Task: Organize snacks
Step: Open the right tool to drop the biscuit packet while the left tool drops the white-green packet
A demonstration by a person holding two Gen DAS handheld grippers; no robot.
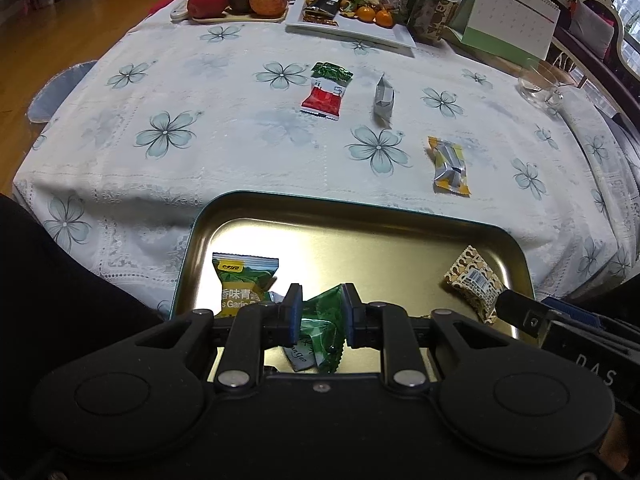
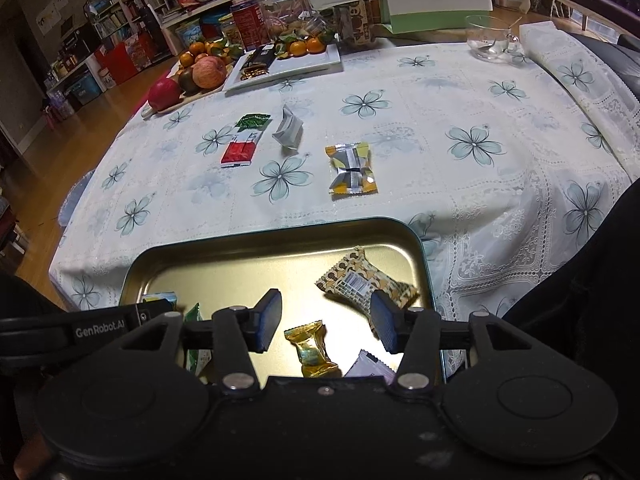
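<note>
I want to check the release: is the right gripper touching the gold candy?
Apart. The right wrist view shows the right gripper open, with the gold candy lying free between its pads.

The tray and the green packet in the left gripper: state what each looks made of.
Tray: apparently metal, a gold-toned glossy inside under a teal rim; it throws back a bright glare and mirrors the packets.
Green packet: thin glossy plastic film, it seems; it is crinkled, semi-translucent, with a zigzag-cut end, between the left gripper pads.

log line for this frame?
left gripper: shut on green packet | right gripper: open over tin tray | loose on tablecloth: three snacks
</note>
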